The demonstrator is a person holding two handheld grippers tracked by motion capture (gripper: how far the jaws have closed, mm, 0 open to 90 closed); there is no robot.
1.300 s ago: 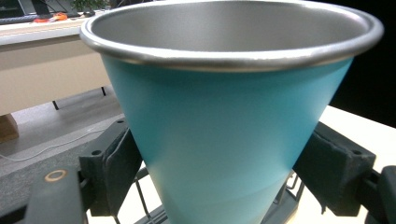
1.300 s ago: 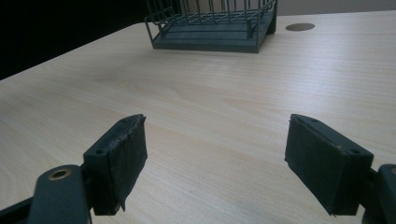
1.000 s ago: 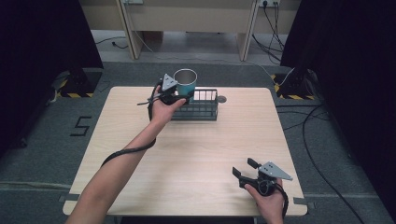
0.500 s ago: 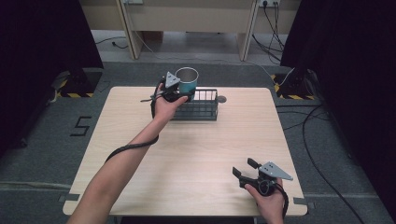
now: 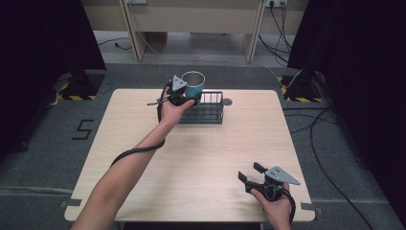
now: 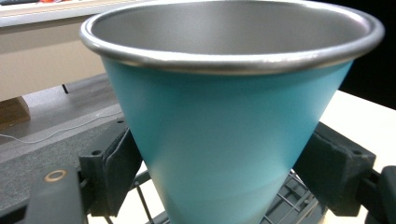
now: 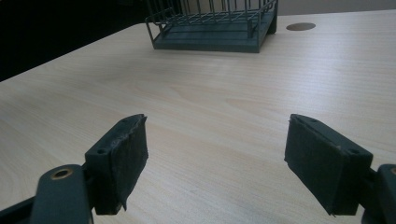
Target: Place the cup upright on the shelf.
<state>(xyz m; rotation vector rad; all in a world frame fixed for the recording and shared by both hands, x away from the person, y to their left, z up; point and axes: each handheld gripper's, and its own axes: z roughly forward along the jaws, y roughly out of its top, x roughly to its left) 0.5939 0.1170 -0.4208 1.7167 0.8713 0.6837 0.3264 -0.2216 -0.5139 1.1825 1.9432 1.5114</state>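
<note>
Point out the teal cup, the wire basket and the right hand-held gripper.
teal cup (image 6: 224,154), left gripper view, on its teal side wall.
wire basket (image 5: 210,115), high view, front wire wall.
right hand-held gripper (image 5: 250,172), high view, between its fingertips.

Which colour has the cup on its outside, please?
The cup is teal blue outside, with a bare metal rim and inside. It shows best in the left gripper view.

Pale wooden table (image 5: 191,158); grey floor (image 5: 57,143); perhaps cables (image 5: 330,143) lying right.
</note>
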